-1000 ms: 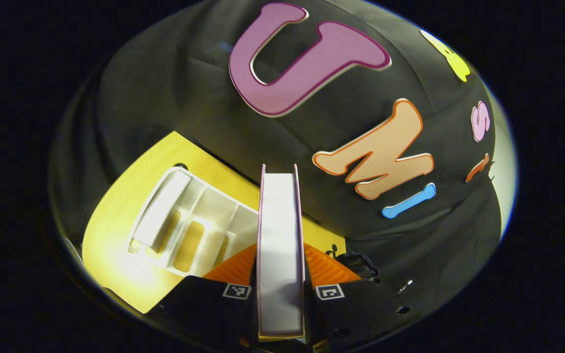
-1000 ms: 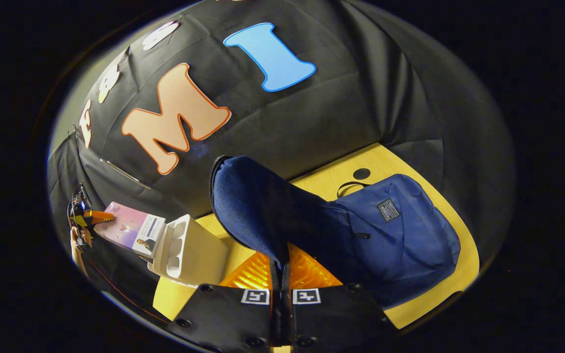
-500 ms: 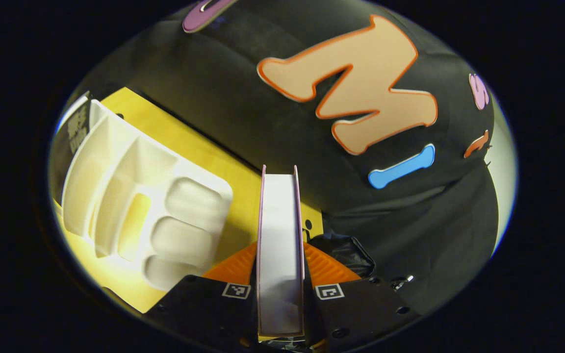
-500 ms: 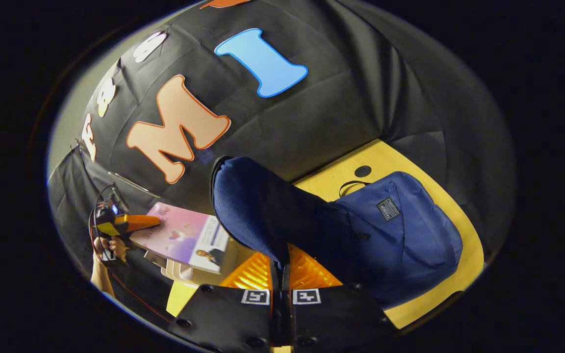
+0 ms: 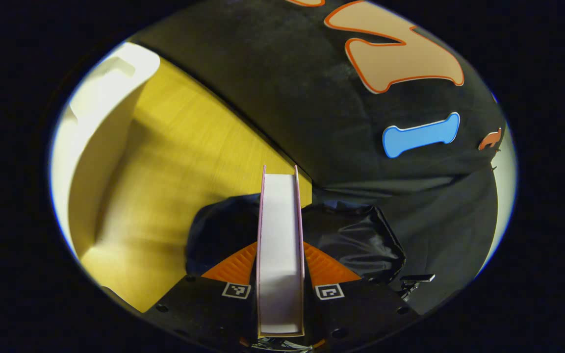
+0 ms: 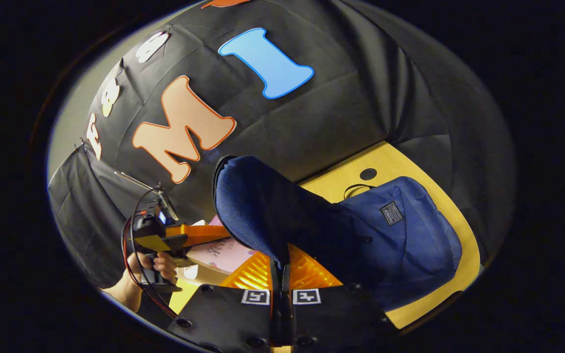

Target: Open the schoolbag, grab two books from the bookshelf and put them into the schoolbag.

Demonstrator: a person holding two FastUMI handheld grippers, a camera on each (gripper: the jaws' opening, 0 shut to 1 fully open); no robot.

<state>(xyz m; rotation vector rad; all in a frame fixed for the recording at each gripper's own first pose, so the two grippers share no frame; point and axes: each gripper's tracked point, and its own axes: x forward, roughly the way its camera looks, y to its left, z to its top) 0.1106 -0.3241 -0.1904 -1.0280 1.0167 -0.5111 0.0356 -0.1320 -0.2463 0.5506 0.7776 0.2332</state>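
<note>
In the left gripper view my left gripper (image 5: 280, 260) is shut on a pink-covered book (image 5: 280, 235), seen edge on with its white pages up, just over the schoolbag's dark opening (image 5: 351, 235). In the right gripper view my right gripper (image 6: 280, 272) is shut on the blue schoolbag's raised flap (image 6: 258, 206), holding it up off the schoolbag (image 6: 400, 235) lying on the yellow table (image 6: 439, 196). The left gripper's orange fingers (image 6: 199, 233) and the hand holding it show at lower left there, carrying the pink book (image 6: 218, 252) close beside the flap.
The white bookshelf (image 5: 91, 113) stands at the far left of the yellow table (image 5: 174, 162) in the left gripper view. A black round hole (image 6: 368, 173) sits in the table behind the bag. Black cloth walls close the booth all round.
My left gripper has carried the book away from the white bookshelf and right up to the bag's opening. The right gripper has kept the flap raised.
</note>
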